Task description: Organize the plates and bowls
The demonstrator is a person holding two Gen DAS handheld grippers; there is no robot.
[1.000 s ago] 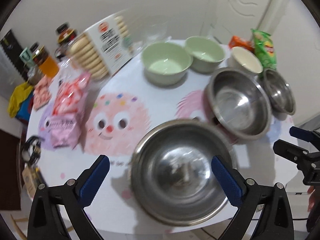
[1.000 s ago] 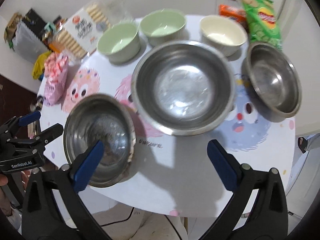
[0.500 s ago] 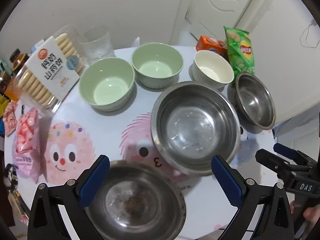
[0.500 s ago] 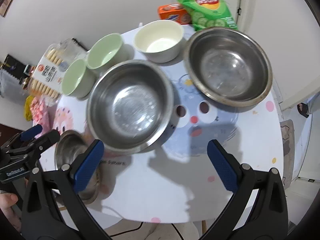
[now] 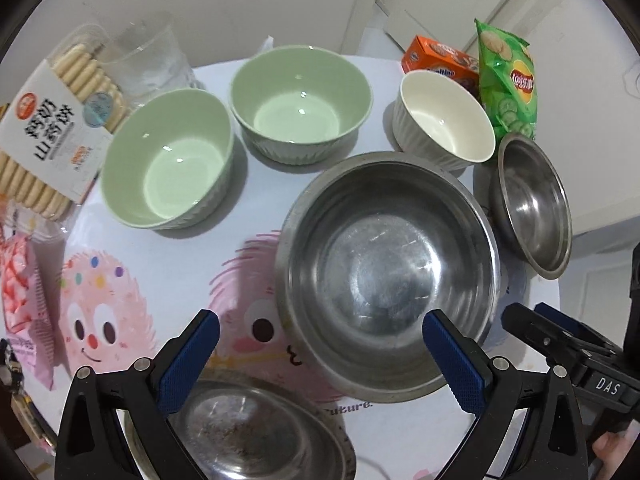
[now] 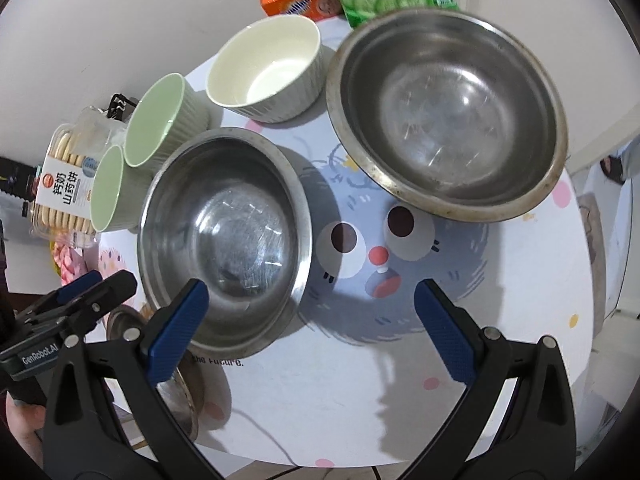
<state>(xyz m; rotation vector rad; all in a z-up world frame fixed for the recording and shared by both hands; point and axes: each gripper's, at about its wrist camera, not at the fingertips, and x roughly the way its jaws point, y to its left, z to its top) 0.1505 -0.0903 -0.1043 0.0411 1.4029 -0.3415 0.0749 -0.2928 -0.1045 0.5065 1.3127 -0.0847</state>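
Three steel bowls sit apart on the table (image 6: 360, 392): the big bowl (image 5: 384, 268) at centre, the right bowl (image 6: 448, 116) near the far right edge, and the near bowl (image 5: 240, 436) at the front edge, partly under your left gripper (image 5: 320, 356). None is nested yet, so the stacking looks barely begun. Behind them stand two green bowls (image 5: 168, 168) (image 5: 300, 100) and a white bowl (image 5: 440, 120), all upright and separate. Both grippers are spread wide and carry nothing; your right gripper (image 6: 312, 320) hovers over bare table between the big bowl and the right bowl. Likely step: take one steel bowl by its rim. Bring one finger inside the wall and one outside, and close low on the rim, since thin polished steel will probably slip under a shallow pinch. Lift straight before moving sideways; the bowls stand close, and a dragged rim could knock its neighbour. Keep clear of the chips bag (image 5: 508, 80) and orange box (image 5: 436, 60) behind the right bowl. The biscuit pack (image 5: 52, 128) and glass (image 5: 148, 60) lie left, out of the way.
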